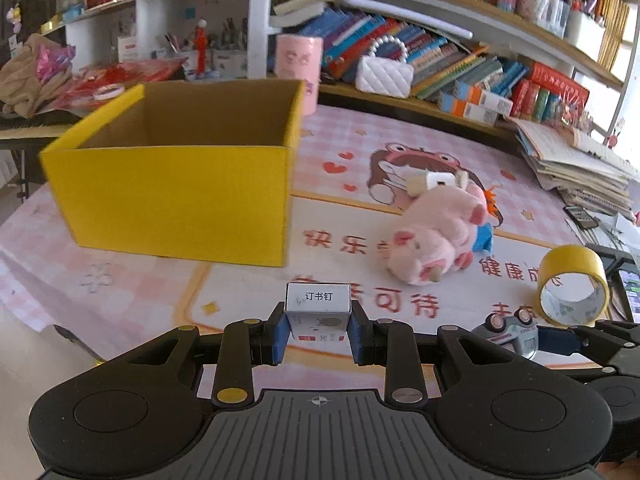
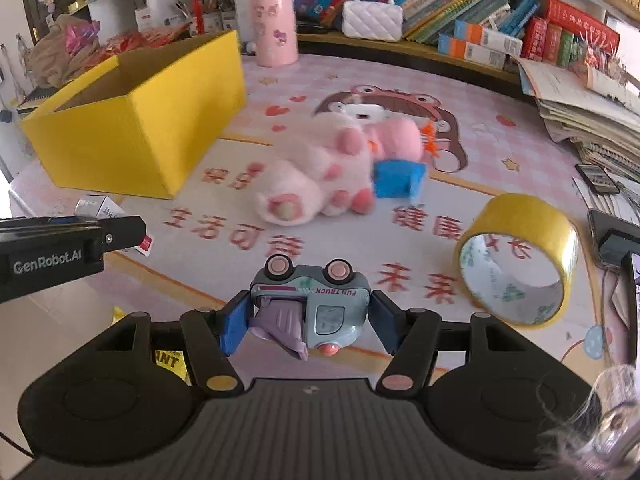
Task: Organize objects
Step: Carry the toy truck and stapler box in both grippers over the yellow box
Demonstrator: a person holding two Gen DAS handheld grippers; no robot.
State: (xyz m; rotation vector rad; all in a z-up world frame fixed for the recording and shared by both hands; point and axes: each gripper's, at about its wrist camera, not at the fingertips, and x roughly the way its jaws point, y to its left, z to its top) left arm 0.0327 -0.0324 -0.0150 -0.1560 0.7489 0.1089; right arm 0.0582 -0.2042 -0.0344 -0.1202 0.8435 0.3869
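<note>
My left gripper (image 1: 319, 330) is shut on a small white staple box (image 1: 319, 307), held above the table in front of the open yellow box (image 1: 180, 184). My right gripper (image 2: 308, 320) is shut on a pale blue toy truck (image 2: 316, 300), held upside down with its pink wheels up; the truck also shows in the left wrist view (image 1: 508, 332). A pink plush pig (image 1: 436, 236) lies on the mat to the right of the yellow box, also in the right wrist view (image 2: 324, 172). A roll of yellow tape (image 2: 520, 260) stands on edge at the right.
A blue block (image 2: 396, 180) leans on the pig, and a small white gadget (image 1: 436, 180) lies behind it. A pink cylinder (image 2: 274, 26) and a white purse (image 2: 372, 18) stand at the back. Book stacks (image 2: 592, 104) and phones (image 2: 600, 178) line the right edge.
</note>
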